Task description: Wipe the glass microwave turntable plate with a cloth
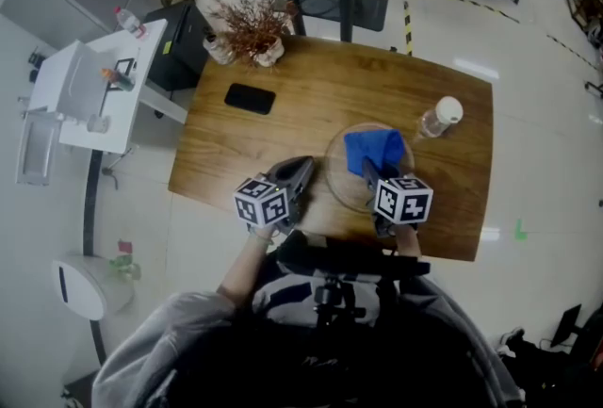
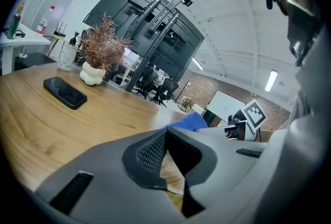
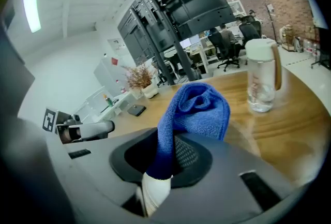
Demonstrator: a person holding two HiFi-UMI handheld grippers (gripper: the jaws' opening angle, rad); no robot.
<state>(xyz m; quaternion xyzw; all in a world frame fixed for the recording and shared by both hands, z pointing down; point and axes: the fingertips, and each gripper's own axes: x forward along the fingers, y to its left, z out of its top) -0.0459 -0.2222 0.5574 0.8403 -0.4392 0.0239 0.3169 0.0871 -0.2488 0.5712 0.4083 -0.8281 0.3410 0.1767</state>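
The round glass turntable plate (image 1: 339, 178) lies on the wooden table (image 1: 283, 128) near its front edge. A blue cloth (image 1: 375, 152) is bunched on the plate. My right gripper (image 1: 369, 172) is shut on the cloth (image 3: 199, 109), which rises out of the jaws with its white label hanging at the near end. My left gripper (image 1: 306, 166) rests just left of the plate, its tips meeting (image 2: 165, 132). In the gap behind those tips, a pale stretch of the plate rim (image 2: 173, 181) shows. Whether the left jaws touch the plate is unclear.
A clear bottle with a white cap (image 1: 439, 118) stands just right of the plate. A black phone (image 1: 250, 99) lies at the back left. A potted dry plant (image 1: 254, 31) sits at the far edge. A white side desk (image 1: 89, 86) is off to the left.
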